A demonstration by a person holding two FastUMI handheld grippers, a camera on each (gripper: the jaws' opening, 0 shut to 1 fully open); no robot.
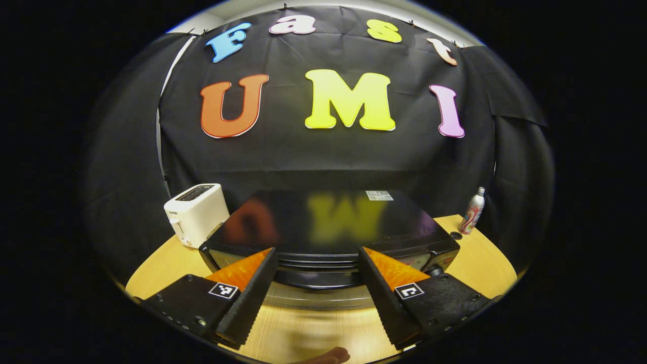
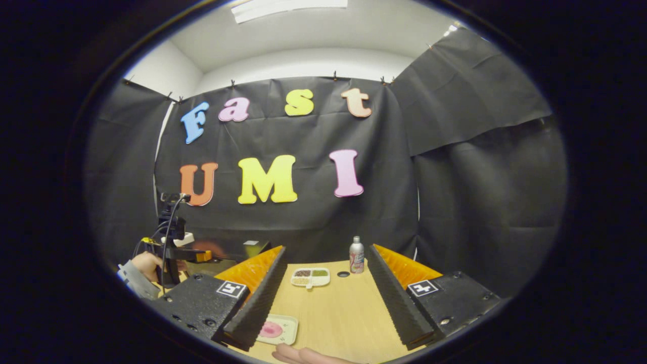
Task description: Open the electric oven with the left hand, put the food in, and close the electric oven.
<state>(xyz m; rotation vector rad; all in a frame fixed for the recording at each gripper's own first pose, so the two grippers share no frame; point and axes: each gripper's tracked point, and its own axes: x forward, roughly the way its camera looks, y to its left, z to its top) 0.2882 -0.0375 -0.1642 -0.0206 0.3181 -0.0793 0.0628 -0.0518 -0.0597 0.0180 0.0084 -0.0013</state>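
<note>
Since the oven (image 1: 328,227) sits on the table (image 1: 313,328) right ahead of the spread, empty left gripper (image 1: 317,283), its rigid door looks best taken by the handle along the top front edge. The right gripper (image 2: 323,303), also spread and empty, hovers near the light, shallow tray of food (image 2: 277,329).

Each hand-held gripper (image 1: 317,293) has textured black bodies with small screws, square black-and-white markers and ribbed fingers (image 1: 247,303). Beside the black glossy electric oven (image 1: 328,227), a grey sleeve (image 2: 132,283) covers the person's wrist.
</note>
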